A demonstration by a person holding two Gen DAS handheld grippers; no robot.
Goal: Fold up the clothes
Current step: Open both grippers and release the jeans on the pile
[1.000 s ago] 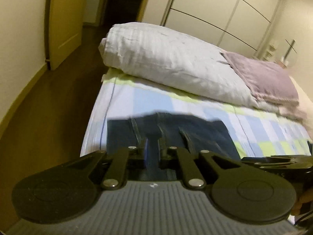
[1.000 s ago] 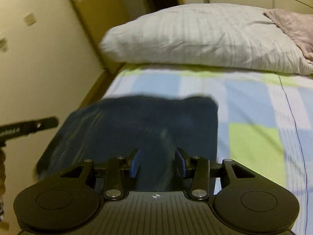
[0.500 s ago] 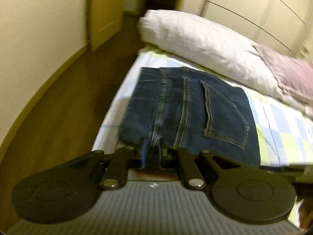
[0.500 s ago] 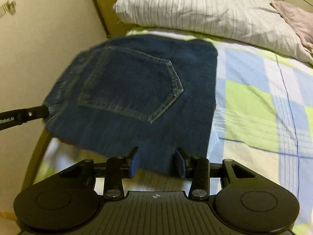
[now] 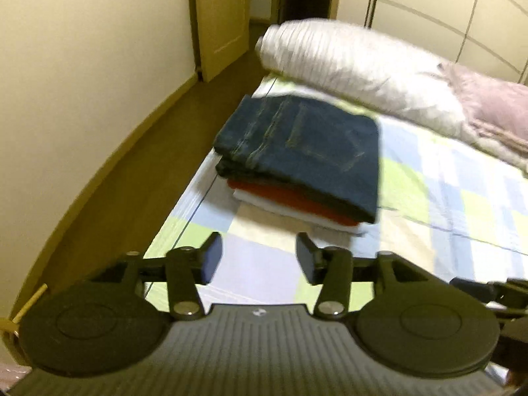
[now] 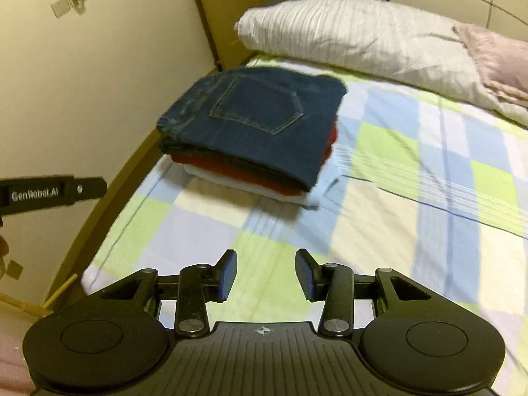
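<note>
Folded dark blue jeans (image 5: 307,148) (image 6: 260,122) lie on top of a stack with a red garment (image 5: 290,198) (image 6: 237,171) and a white one (image 5: 297,213) (image 6: 250,188) beneath, near the bed's left edge. My left gripper (image 5: 259,259) hangs above the checked sheet well short of the stack; its jaws are opening and nothing is between them. My right gripper (image 6: 265,272) is also apart from the stack, its jaws parted and empty. The left gripper's body (image 6: 52,193) shows at the left edge of the right wrist view.
A checked green, blue and white sheet (image 5: 445,204) (image 6: 412,198) covers the bed. A rolled white duvet (image 5: 356,66) (image 6: 359,39) and a mauve cloth (image 5: 491,109) (image 6: 498,59) lie at the far end. Brown floor (image 5: 132,178), a cream wall and a door (image 5: 221,19) are on the left.
Both grippers let go of the jeans and drew back from them. The jeans now rest on the stack. The left jaws went from shut to wide apart.
</note>
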